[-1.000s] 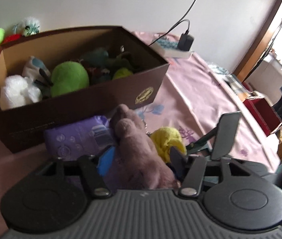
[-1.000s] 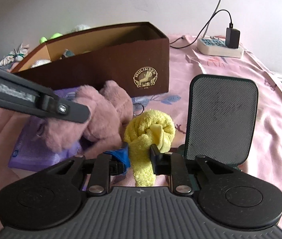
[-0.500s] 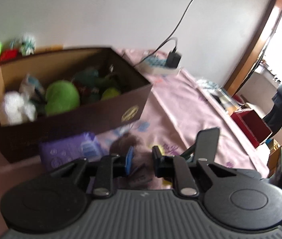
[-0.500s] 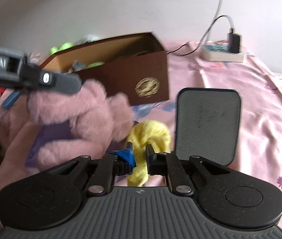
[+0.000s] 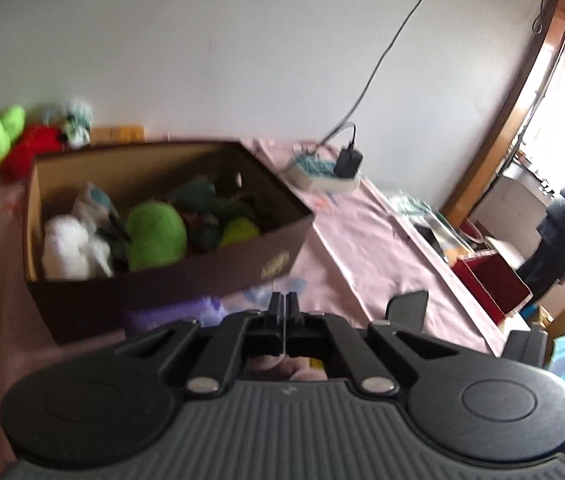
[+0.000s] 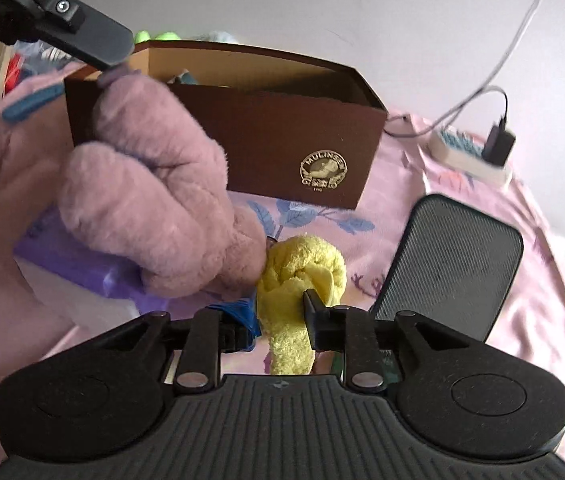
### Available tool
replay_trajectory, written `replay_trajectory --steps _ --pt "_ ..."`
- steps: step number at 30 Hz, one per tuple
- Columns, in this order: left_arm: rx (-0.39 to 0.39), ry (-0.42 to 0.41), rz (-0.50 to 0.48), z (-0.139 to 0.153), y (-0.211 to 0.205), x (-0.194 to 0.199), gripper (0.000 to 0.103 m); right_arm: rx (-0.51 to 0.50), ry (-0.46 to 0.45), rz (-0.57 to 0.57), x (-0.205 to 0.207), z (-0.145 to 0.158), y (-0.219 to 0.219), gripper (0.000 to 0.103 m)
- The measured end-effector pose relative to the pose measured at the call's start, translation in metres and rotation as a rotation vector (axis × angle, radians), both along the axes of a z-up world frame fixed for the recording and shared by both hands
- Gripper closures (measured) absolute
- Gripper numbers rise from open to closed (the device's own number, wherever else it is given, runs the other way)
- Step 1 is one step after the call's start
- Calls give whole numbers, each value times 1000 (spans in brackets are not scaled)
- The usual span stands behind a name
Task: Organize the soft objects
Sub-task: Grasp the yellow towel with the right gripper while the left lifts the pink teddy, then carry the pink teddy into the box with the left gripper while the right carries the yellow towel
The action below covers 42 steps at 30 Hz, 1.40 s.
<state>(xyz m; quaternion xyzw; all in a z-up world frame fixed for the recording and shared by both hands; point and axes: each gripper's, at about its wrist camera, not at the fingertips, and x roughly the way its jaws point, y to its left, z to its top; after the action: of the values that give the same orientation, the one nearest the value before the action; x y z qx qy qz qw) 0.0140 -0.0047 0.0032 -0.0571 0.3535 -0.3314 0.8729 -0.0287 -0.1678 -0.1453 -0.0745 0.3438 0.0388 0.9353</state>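
Presently, in the left wrist view, the left hand-held gripper is seen with its jaws brought together, having just been closing; what they pinch cannot be told here, only a scrap of pink showing beneath the mechanism. Ahead stands the brown box on the pink-covered bed, already holding a green plush and a white plush. A power strip lies near the wall edge of the bed, well apart from the box.

In the right wrist view, the pink plush is seen hanging from the left hand-held gripper's finger, raised in front of the box's near wall. The right hand-held gripper has been easing open, its jaws slightly apart with the yellow plush between them, resting on the bed just beside the pink one.

It is judged that the pink plush should be lifted clear of the near wall before release, since its dangling bulk could catch the rim. A purple packet lies beneath and is no obstruction.
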Motion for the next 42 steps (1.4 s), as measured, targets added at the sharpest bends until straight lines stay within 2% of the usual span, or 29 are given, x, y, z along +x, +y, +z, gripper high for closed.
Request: replay_trajectory --steps 5,7,8,14,18,21,23,24,25,26,28,30,34,36,42 --pt "-19 50 -61 -11 0 -5 103 -82 23 30 0 -9 9 94" --pt "-12 56 -53 -16 -3 -8 50 -150 5 68 -3 -14 15 93" --pt "-7 50 -52 -19 -4 -10 29 -182 -2 87 -5 -15 20 92" --pt "57 46 -74 -37 -21 -9 29 -360 -47 147 -7 -33 39 89" --pt "148 9 -9 -50 -39 6 29 -385 -54 139 -8 -34 41 87" --pt "171 -17 16 -56 -46 17 29 -401 -46 119 -3 -37 40 85" --pt "198 -3 31 -64 -53 27 29 -409 -46 109 2 -39 40 84" --pt "214 12 35 -68 -57 32 30 -414 -48 105 4 -40 40 84" --pt "220 17 31 -72 -60 35 38 -419 -51 97 6 -40 40 84" --pt "214 25 15 -75 -62 37 50 -423 -55 88 7 -41 41 83" --pt "183 45 6 -75 -62 39 56 -414 -60 81 7 -42 41 86" --pt "177 43 13 -74 -63 40 61 -384 -78 78 7 -38 35 94" --pt "152 34 16 -66 -60 36 68 -363 -138 88 -3 -28 34 103" --pt "127 28 12 -57 -56 32 72 -355 -165 92 -9 -21 33 103" --pt "76 -16 17 -34 -36 19 72 -262 -246 102 -26 12 29 103"
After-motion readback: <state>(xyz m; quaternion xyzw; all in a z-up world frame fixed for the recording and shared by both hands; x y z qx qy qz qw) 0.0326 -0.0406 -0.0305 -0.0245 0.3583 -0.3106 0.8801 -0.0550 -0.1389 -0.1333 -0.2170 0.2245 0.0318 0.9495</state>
